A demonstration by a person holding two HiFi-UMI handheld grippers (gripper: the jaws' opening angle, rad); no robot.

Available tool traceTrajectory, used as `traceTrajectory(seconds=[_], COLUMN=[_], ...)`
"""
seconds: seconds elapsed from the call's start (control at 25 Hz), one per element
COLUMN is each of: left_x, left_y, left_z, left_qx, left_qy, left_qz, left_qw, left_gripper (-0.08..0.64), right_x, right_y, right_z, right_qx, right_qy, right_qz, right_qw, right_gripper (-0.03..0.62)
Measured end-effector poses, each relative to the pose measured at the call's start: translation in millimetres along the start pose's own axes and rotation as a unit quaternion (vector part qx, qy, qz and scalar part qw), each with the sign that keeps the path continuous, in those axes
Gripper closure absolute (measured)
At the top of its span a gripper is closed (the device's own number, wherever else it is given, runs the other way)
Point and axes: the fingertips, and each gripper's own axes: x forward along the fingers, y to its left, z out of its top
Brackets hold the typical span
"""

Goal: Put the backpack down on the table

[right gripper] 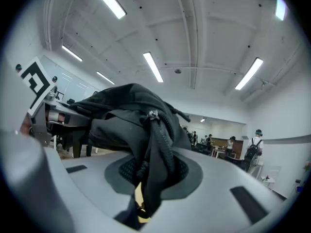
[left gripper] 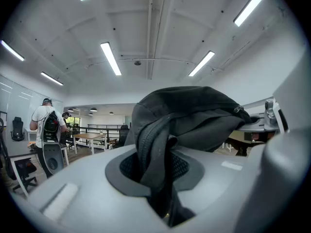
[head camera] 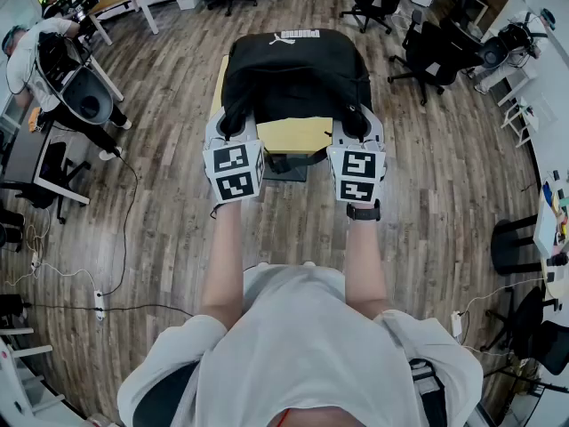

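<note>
- The left gripper (head camera: 233, 128) is clamped on a fold of the backpack (head camera: 293, 74). In the left gripper view, black fabric is pinched between the jaws and bunches up just ahead of them.
- The right gripper (head camera: 357, 124) is closed the same way on the other near corner. A zip (right gripper: 153, 114) runs down into its jaws, and the bulk of the bag rises ahead of them and toward the other gripper.
- Both grippers point level, side by side, one at each near corner. I judge this shares the bag's weight, so it sits square between them rather than swinging to one side.
- The bag lies ahead of both sets of jaws, over the yellow table (head camera: 293, 136), whose bare edge shows between the two grippers in the head view. I cannot tell whether its bottom rests on the top or hangs just above it (the bag hides its own underside).
- The grip is on soft fabric, not on a strap or handle, so it probably gives under load. A slow descent would keep the folds from sliding out of the pads.
- By my reading the task is near its end. The bag is already over the table, and what is left is to settle it and open both jaws.
</note>
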Motion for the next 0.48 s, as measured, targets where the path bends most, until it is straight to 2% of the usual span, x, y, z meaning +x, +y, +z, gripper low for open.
traceTrajectory(seconds=[0.24,0.48], left_x=[2.3,9.3], left_y=[-28.8,-67.2], left_z=[-2.7,7.2], left_qx=[0.001,0.018], left_qy=[-0.009,-0.042], left_qz=[-0.005,-0.008], left_qw=[0.9999,0.9989], left_gripper=[0.488,0.485], right_x=[-12.5,-24.9], right_y=[-23.9,-60.5], right_z=[-12.5,-31.3], right_qx=[0.011,0.025], right_qy=[0.008,0.009], right_qz=[-0.006,-0.009], right_qw=[1.000,1.000], right_gripper=[0.515,0.515])
